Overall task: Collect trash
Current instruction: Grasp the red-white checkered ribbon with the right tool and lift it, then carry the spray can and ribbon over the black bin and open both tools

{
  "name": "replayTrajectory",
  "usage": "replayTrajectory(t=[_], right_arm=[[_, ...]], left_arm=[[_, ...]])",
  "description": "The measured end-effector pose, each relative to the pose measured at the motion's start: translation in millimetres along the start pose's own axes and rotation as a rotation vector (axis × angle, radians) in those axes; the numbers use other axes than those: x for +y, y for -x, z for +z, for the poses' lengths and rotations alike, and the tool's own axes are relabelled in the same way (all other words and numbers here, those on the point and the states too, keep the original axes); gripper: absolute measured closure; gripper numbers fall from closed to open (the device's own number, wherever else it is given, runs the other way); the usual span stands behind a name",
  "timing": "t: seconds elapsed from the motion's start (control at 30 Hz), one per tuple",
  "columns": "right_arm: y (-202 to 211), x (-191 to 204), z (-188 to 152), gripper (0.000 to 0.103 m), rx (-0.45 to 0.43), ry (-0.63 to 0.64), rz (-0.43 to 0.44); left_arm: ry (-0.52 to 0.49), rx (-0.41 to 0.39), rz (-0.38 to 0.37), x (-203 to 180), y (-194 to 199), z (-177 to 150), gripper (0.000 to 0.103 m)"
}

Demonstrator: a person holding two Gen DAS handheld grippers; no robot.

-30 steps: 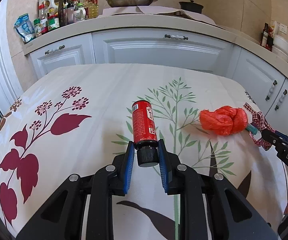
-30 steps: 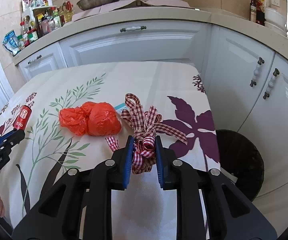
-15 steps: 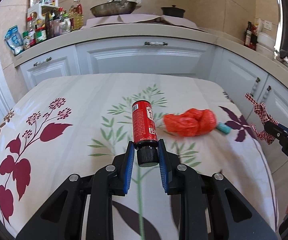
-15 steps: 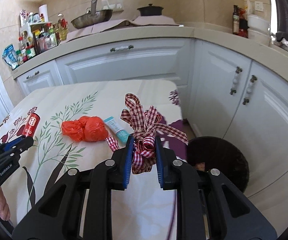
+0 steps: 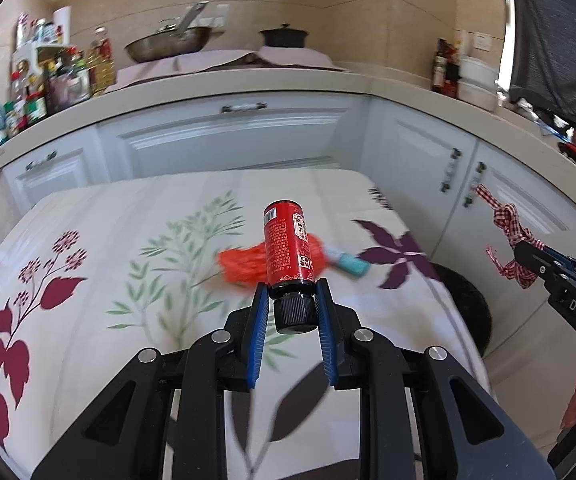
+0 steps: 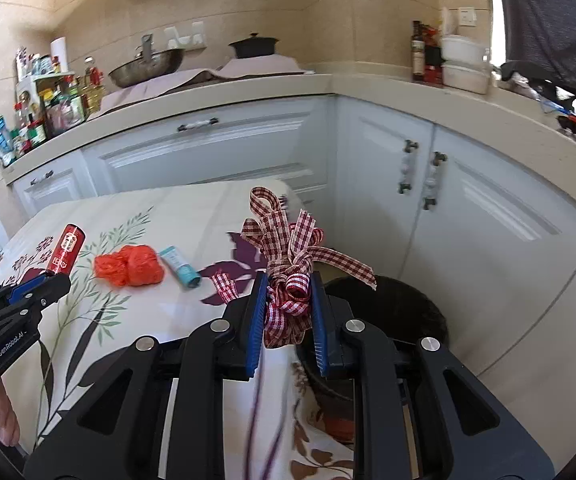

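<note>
My left gripper [image 5: 291,300] is shut on the black cap of a red bottle [image 5: 287,249], held above the table; it also shows in the right wrist view [image 6: 65,249]. My right gripper [image 6: 290,292] is shut on a red-and-white checked ribbon bow [image 6: 290,245], held past the table's right edge; the bow also shows in the left wrist view [image 5: 513,240]. A crumpled orange plastic bag [image 6: 130,266] and a small teal tube [image 6: 180,268] lie on the floral tablecloth [image 6: 136,216]. A dark round bin [image 6: 400,312] stands on the floor just below my right gripper.
White cabinets [image 6: 216,152] with handles run behind and to the right of the table. The counter carries a wok [image 6: 146,66], a black pot [image 6: 254,46] and several bottles and jars [image 6: 48,108]. The bin also shows in the left wrist view [image 5: 470,312].
Both grippers have lifted and swung right with their loads. The bow has moved from above the table to above the bin. The bag and tube stay on the cloth.
</note>
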State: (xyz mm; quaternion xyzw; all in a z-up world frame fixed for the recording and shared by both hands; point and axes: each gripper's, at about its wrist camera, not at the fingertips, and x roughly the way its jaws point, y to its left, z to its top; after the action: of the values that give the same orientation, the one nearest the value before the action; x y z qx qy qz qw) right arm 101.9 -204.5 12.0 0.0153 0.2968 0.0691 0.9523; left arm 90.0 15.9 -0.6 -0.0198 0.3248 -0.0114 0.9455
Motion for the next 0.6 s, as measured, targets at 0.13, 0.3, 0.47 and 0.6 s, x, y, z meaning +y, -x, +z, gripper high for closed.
replayTrajectory(t=[0.13,0.3,0.47,0.6], right_arm=[[8.0,-18.0,-3.4,0.083,-0.013,-0.024,-0.027],[19.1,-40.8,-8.2,0.083,-0.033,-0.051,-0.064],[23.9,-62.4,-10.8,0.083,-0.048,-0.077,-0.096],[26.3,-81.7,-11.0,0.083,-0.062,-0.098,-0.120]], left_arm=[[-0.031,-0.010,-0.034,-23.3,-0.1,2.8,0.078],[-0.061,-0.027,-0.085,-53.6,-0.4,7.2,0.078],[-0.100,-0.040,-0.129,-85.7,-2.3,11.3,0.078],[-0.132,-0.054,-0.149,-108.8,-6.4,12.8,0.078]])
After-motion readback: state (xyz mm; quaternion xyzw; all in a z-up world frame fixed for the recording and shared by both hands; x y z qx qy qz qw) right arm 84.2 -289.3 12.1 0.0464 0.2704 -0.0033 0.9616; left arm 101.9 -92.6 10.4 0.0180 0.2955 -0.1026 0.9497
